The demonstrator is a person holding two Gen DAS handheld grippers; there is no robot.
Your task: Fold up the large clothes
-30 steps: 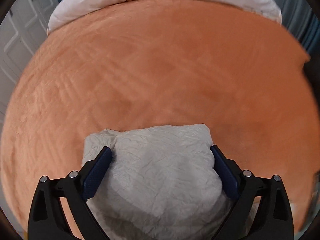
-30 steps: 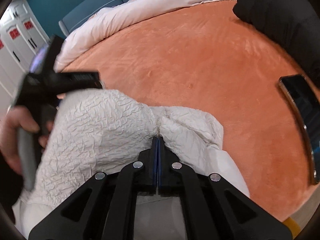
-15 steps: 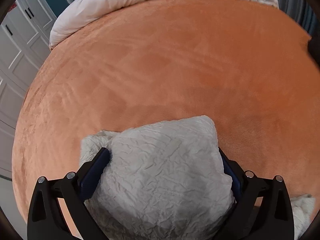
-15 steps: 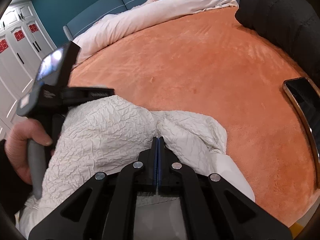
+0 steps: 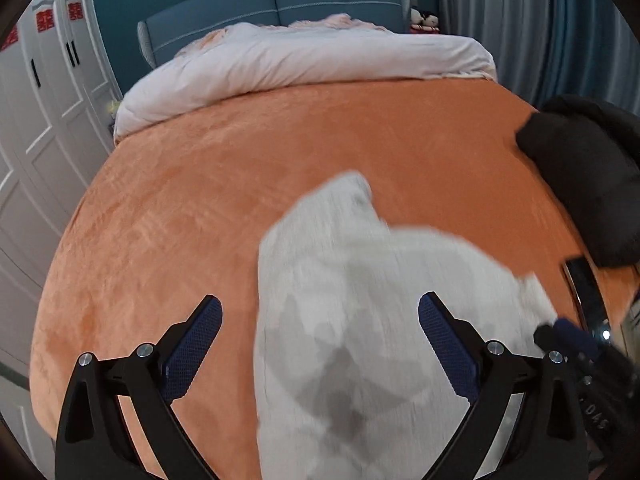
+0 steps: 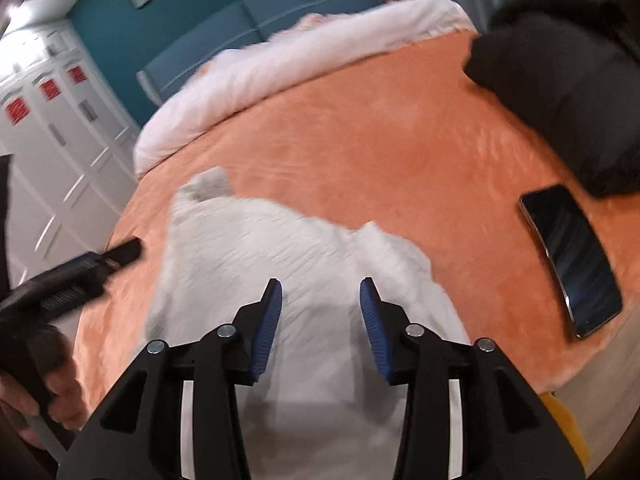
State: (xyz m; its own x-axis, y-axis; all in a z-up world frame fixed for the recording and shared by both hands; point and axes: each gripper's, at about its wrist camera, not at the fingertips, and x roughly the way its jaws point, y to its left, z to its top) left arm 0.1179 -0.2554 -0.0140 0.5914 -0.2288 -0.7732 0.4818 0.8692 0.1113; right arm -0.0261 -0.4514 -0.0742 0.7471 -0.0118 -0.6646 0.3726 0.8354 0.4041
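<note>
Right tool (image 6: 320, 304): jaws have just been opening and stand partly apart; the white garment (image 6: 288, 264) lies below and between the blue pads (image 6: 267, 330), which do not press on it.
Left tool (image 5: 320, 332): jaws wide apart and holding nothing; the garment shows in the gap, but neither pad touches it.
Garment position: a crinkled white bundle resting on the orange bedspread (image 6: 380, 144), near the bed's front edge, with one corner sticking out toward the pillows.
Stage (judged): both tools have let go, so this fold looks laid down, though blur hides how neat it is.
Risk 1: the loose top layer may spring back or slide open, since nothing pins it.
Risk 2: a pad catching the crinkled cloth on the way up would drag the fold askew.
Risk 3: the phone (image 6: 572, 260) lies near the garment's right side; a sweeping move could knock it toward the edge.
Other: a black garment (image 6: 560, 92) lies well apart, at the far right.
</note>
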